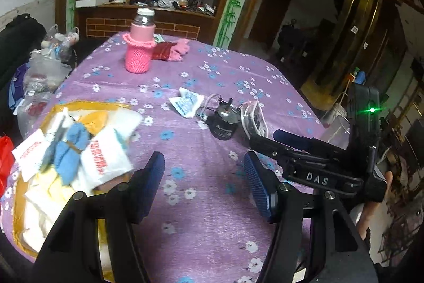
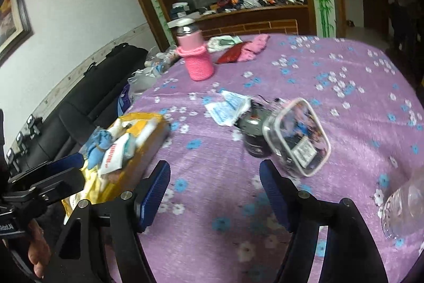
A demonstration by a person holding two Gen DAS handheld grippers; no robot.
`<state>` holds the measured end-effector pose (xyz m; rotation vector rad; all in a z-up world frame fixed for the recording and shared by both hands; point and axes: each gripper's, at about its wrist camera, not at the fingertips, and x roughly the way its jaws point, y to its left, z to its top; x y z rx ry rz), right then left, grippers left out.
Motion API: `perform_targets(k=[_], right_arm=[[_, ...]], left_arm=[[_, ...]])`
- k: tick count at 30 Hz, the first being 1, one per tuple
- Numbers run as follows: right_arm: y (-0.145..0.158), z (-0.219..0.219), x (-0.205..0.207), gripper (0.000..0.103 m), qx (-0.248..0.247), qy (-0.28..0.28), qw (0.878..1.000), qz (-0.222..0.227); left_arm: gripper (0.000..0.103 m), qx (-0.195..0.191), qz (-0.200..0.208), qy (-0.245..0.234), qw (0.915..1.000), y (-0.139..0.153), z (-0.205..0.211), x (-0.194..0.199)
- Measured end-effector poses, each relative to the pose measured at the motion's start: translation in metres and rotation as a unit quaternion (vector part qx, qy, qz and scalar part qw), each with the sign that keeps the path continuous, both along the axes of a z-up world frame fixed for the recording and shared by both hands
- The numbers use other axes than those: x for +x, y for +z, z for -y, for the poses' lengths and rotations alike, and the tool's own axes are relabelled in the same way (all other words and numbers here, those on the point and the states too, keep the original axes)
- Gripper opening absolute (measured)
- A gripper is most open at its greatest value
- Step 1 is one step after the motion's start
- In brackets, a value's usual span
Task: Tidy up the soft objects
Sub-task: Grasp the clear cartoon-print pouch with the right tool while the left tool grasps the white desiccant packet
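Note:
A yellow box at the table's left holds white packets and a blue cloth bundle; it also shows in the right wrist view. A white-blue packet lies mid-table, also in the right wrist view. A pink cloth and a red pouch lie at the back by a pink-sleeved bottle. My left gripper is open and empty above the cloth, right of the box. My right gripper is open and empty; it shows in the left wrist view.
A black motor and a clear plastic case sit mid-table. A clear jar stands at the right edge. Plastic bags and a red bag lie off the table's left. The purple flowered tablecloth covers the table.

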<state>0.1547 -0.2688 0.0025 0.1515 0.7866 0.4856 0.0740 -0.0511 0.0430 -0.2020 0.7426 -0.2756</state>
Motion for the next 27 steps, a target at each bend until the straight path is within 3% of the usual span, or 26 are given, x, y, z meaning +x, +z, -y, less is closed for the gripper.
perform_targets(k=[4, 8, 16, 19, 23, 27], right_arm=[[-0.009, 0.024, 0.017, 0.072, 0.009, -0.017, 1.0, -0.023], [-0.007, 0.039, 0.037, 0.081, 0.012, -0.05, 0.998, -0.033], [-0.014, 0.031, 0.097, 0.081, -0.004, -0.088, 0.995, -0.054], [-0.021, 0.024, 0.107, 0.082, -0.055, -0.108, 0.992, -0.018], [-0.037, 0.027, 0.116, 0.088, -0.032, -0.088, 0.995, -0.038], [-0.043, 0.034, 0.122, 0.098, -0.026, -0.095, 0.994, -0.045]], left_arm=[[0.061, 0.001, -0.014, -0.004, 0.9999, -0.008, 0.011, 0.008], [0.061, 0.0, -0.036, -0.01, 0.9993, -0.018, 0.02, 0.022], [0.061, -0.001, -0.061, -0.015, 0.998, -0.026, 0.028, 0.058], [0.061, -0.007, -0.08, -0.015, 0.9967, -0.031, 0.028, 0.082], [0.061, -0.026, -0.121, -0.014, 0.9922, -0.045, 0.026, 0.118], [0.061, -0.017, -0.159, -0.005, 0.9871, -0.058, 0.033, 0.163]])
